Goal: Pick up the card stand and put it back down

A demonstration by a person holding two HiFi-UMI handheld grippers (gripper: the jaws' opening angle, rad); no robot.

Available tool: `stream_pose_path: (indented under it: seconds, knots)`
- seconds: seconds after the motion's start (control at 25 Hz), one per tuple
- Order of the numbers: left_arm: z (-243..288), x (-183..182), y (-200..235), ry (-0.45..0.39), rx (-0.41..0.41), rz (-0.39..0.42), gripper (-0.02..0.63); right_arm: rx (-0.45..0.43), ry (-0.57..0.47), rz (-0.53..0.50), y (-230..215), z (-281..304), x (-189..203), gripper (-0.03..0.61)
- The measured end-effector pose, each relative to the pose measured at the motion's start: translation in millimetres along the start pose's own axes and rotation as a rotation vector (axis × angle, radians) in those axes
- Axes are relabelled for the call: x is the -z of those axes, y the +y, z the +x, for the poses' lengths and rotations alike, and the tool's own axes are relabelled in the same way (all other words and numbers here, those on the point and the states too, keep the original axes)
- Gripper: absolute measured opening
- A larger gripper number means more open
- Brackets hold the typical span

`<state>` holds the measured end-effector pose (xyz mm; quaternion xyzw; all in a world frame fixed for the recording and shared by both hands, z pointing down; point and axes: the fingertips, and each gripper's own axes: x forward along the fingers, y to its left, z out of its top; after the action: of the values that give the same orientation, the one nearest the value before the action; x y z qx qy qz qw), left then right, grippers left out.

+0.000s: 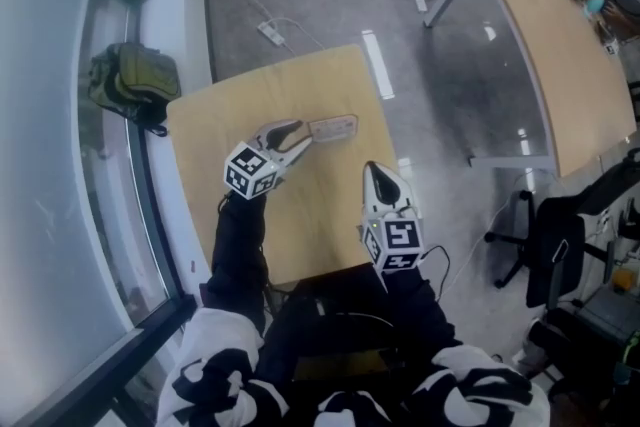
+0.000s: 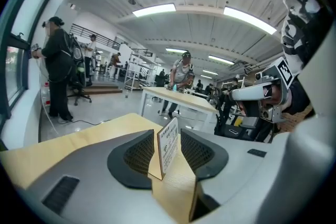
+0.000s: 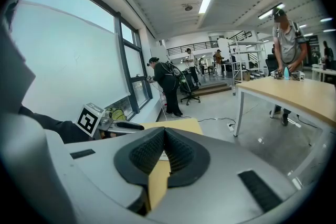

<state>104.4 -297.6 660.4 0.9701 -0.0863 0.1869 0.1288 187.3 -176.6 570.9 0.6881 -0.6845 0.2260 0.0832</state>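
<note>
Over the table (image 1: 320, 85), left gripper (image 1: 303, 134) fingers gape around card stand (image 1: 333, 127); right gripper (image 1: 372, 168) pinched.

Your card stand (image 2: 168, 145) is standing upright on the light wooden table (image 1: 300, 85), showing its white printed face.

Card stand (image 1: 333, 127) at centre frame on the wooden table (image 1: 215, 120), just right of the left gripper (image 1: 303, 134), whose tips are parted. Right gripper (image 1: 375, 173) lower right, jaws together.
</note>
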Motion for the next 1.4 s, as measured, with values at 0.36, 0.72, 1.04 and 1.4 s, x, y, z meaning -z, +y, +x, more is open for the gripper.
stream_pose_path:
  seconds: [0.36, 0.72, 1.04, 1.4]
  knots:
    - [-66, -35, -40, -0.150, -0.159, -0.034, 0.155, -0.058, -0.044, -0.062, 42, -29, -15, 0.018]
    - [-125, -71, -103, -0.240, -0.281, -0.037, 0.096, -0.106, -0.132, -0.121, 82, -65, -40, 0.018]
    - [-168, -96, -146, -0.320, -0.392, -0.026, 0.014, -0.152, -0.211, -0.170, 118, -97, -60, 0.018]
    - [-203, -124, -169, -0.397, -0.518, 0.014, 0.009, -0.153, -0.233, -0.230, 141, -117, -71, 0.018]
